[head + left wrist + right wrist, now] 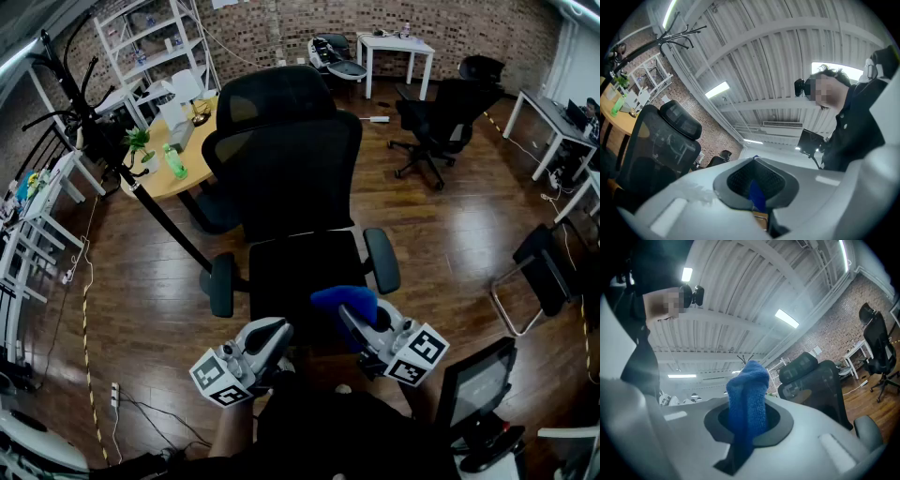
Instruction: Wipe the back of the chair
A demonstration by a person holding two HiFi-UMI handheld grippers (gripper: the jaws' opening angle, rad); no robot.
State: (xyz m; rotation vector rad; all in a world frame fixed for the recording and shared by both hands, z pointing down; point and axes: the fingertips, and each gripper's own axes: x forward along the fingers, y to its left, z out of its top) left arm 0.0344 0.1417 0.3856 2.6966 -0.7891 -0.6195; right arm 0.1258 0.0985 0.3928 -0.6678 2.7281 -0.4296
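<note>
Blue cloth (pixel 747 399) held before the office chair (pixel 291 159).
My right gripper (pixel 349 317) pinched it over the seat's (pixel 300 267) front; my left gripper (pixel 278 330) was closed.

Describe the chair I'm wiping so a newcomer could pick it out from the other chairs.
Start at the round wooden table on the left of the head view. The black office chair stands just right of it, at the view's centre. Unlike the other black chair farther back on the right, it has grey armrest pads.

Head view downward; gripper views upward, sharing chair (pixel 291 159).
</note>
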